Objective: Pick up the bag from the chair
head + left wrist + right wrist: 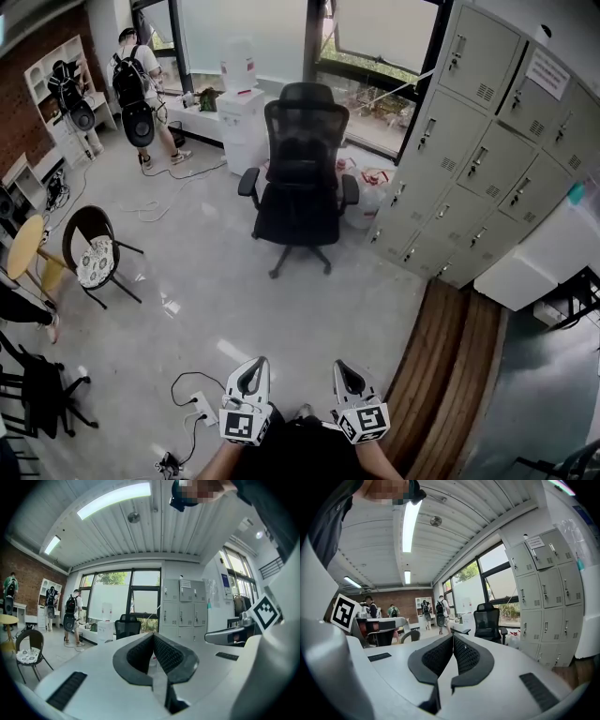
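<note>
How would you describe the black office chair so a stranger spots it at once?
Start at the grey lockers on the right and look left toward the windows. The office chair stands mid-floor there. Unlike the round-backed chair holding a patterned item, it is tall, mesh-backed, with armrests.

**Black office chair, mid-floor**

We see the office chair [298, 178]: black, mesh back, armrests out, upright on its wheeled star base. The seat faces us, and it stands on the grey floor before the window. We cannot make out a bag on its dark seat.
</note>
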Demonstrator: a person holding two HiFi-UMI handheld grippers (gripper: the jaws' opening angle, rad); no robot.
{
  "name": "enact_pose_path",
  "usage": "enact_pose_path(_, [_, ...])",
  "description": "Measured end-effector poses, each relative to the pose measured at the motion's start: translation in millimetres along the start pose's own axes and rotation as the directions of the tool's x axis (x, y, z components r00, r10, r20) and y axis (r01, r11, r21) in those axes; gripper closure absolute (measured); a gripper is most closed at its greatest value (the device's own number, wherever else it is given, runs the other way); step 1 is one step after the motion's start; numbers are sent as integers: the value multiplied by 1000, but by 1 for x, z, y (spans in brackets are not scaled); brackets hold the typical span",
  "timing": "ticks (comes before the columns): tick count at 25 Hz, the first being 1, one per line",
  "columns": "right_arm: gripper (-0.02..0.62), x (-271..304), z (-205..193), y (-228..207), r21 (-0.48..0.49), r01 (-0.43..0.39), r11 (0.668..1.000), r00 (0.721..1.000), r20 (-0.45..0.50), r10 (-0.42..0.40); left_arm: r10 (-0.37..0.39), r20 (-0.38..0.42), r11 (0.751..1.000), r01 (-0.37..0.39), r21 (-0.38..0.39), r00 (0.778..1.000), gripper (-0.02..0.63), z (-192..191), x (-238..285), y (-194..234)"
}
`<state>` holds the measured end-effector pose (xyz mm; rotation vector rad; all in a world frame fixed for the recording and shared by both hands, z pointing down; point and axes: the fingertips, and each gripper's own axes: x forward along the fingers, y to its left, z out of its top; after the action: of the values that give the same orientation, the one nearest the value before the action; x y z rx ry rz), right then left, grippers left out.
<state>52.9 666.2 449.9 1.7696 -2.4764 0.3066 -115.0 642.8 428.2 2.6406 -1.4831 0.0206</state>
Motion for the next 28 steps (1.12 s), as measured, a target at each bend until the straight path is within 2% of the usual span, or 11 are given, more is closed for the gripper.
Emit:
enact_pose_path(6, [594,18,-5,-23,25,-7,1000,1000,-15,7,15,-30,1000,-15,3,999,604,-4,22,3])
enact_pose_path(11, [594,62,-5,-48,17,8,1000,999,-33,-7,15,-30,1000,-16,-20,999,604,-8,76,25])
enact_pose_path(22, [594,215,47,-97,4,60,998,998,-4,-60,-68,-9,997,67,-38,998,604,17,236,118])
enact_pose_path(25, [594,253,57,-104,14,62,998,998,4,-62,-65,-17,997,65,-29,998,604,19,273,145])
enact_pose_path(28, [594,276,57,-115,17,55,998,998,-25,-54,-58,-39,996,56,-64,998,604,15,294,157])
